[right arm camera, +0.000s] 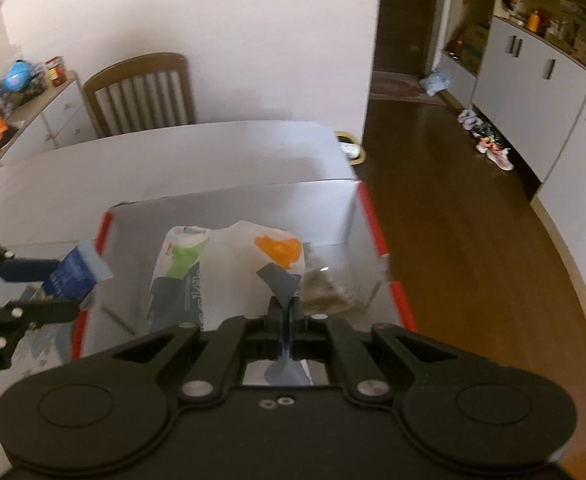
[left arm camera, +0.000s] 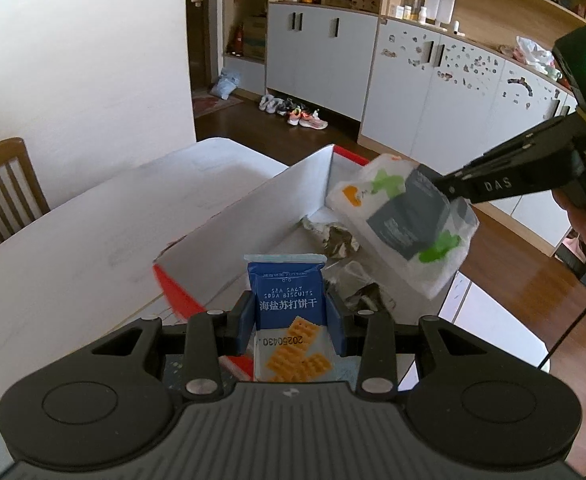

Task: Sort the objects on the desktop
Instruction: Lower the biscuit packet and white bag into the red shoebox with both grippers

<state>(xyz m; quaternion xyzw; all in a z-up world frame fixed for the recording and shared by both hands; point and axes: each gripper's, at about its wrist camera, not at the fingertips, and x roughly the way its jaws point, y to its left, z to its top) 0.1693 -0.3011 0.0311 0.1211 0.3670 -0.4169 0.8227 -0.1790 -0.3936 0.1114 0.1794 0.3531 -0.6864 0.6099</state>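
Observation:
My left gripper [left arm camera: 291, 320] is shut on a blue sea-salt soda biscuit packet [left arm camera: 289, 312], held upright over the near end of a white cardboard box [left arm camera: 253, 216] with red edges. The packet also shows in the right wrist view [right arm camera: 75, 270], at the box's left edge. My right gripper [right arm camera: 286, 312] is shut on the edge of a white snack bag [right arm camera: 229, 268] with green, orange and grey print, held above the box. The bag also shows in the left wrist view [left arm camera: 409, 220], hanging from the right gripper [left arm camera: 433, 184]. Crumpled clear wrappers [left arm camera: 337, 236] lie inside the box.
The box stands on a white table [left arm camera: 73, 240] near its right edge. A wooden chair [right arm camera: 141, 92] stands behind the table. Dark wood floor [right arm camera: 453, 240], grey cabinets [left arm camera: 433, 92] and several shoes [left arm camera: 293, 112] lie beyond.

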